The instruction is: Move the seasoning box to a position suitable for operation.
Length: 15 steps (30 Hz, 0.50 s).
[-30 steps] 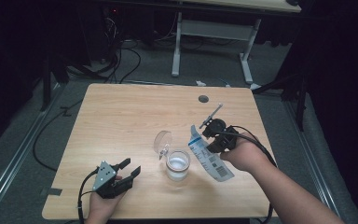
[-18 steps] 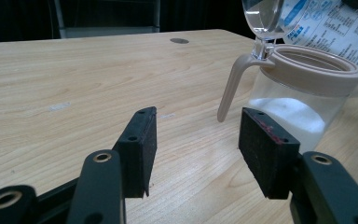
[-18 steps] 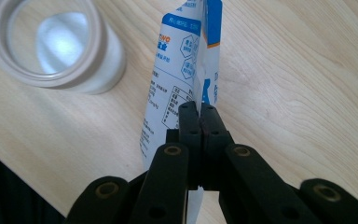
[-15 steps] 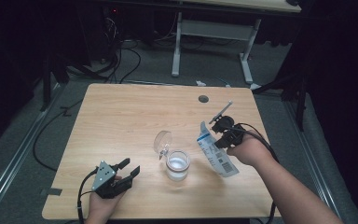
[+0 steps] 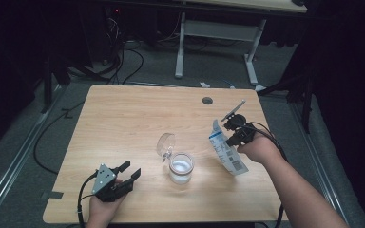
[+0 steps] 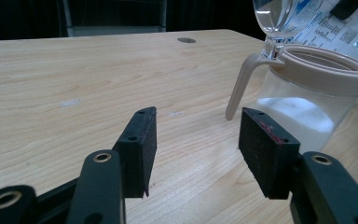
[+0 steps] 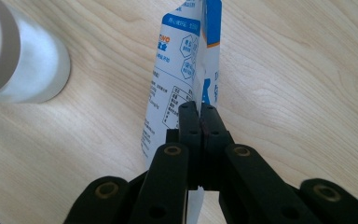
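A glass jar [image 5: 181, 168] with a beige collar and white powder inside stands at the table's middle front, its clear lid [image 5: 165, 144] flipped up at the left. In the left gripper view the jar [image 6: 307, 102] is just beyond the right jaw. My right gripper [image 5: 231, 137] is shut on a white and blue pouch [image 5: 227, 154], held above the table to the right of the jar; the pouch [image 7: 179, 74] runs away from the pinching jaws. My left gripper [image 5: 127, 172] rests open at the front left, nothing between its jaws [image 6: 196, 149].
The wooden table [image 5: 123, 118] has a round cable hole [image 5: 207, 100] near its back edge. A second desk's white legs [image 5: 180, 47] stand behind, with cables on the floor. The jar [image 7: 14, 60] sits close to the pouch's left.
My right gripper has carried the pouch to the right, away from the jar, and a little lower. The left gripper has stayed put.
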{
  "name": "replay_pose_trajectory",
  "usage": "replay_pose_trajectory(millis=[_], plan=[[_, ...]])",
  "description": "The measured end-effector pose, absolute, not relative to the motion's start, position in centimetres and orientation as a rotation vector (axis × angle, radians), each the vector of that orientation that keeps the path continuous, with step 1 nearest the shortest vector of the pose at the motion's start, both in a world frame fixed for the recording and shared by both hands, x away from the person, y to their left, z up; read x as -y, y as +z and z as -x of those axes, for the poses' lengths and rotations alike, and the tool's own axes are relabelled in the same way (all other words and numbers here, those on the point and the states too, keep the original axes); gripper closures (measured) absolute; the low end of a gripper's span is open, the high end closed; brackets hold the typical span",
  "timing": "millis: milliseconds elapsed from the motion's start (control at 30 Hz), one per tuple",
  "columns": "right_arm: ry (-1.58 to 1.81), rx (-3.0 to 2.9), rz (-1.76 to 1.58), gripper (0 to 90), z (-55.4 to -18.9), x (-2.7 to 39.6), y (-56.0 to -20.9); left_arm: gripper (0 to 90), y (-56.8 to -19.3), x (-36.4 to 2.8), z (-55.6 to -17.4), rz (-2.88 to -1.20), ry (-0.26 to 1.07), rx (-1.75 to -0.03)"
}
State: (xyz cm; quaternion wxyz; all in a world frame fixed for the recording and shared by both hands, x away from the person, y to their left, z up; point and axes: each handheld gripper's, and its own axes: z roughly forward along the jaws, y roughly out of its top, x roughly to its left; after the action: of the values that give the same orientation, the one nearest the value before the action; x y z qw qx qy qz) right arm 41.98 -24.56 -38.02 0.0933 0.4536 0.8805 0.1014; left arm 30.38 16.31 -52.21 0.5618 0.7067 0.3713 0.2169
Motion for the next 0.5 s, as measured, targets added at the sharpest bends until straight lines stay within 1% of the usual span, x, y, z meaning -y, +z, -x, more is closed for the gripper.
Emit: replay_pose_trajectory(millis=[300,500], plan=[[0.357,-2.551,-1.341,89.9,-41.8,25.0,-37.7,47.1,-52.2,-16.8,-30.3,-1.656,0.518,-0.887],[0.481,-2.486,-1.337,89.9,-40.8,25.3,-37.4,47.1,-52.1,-17.1,-30.3,-1.648,0.515,-0.894]])
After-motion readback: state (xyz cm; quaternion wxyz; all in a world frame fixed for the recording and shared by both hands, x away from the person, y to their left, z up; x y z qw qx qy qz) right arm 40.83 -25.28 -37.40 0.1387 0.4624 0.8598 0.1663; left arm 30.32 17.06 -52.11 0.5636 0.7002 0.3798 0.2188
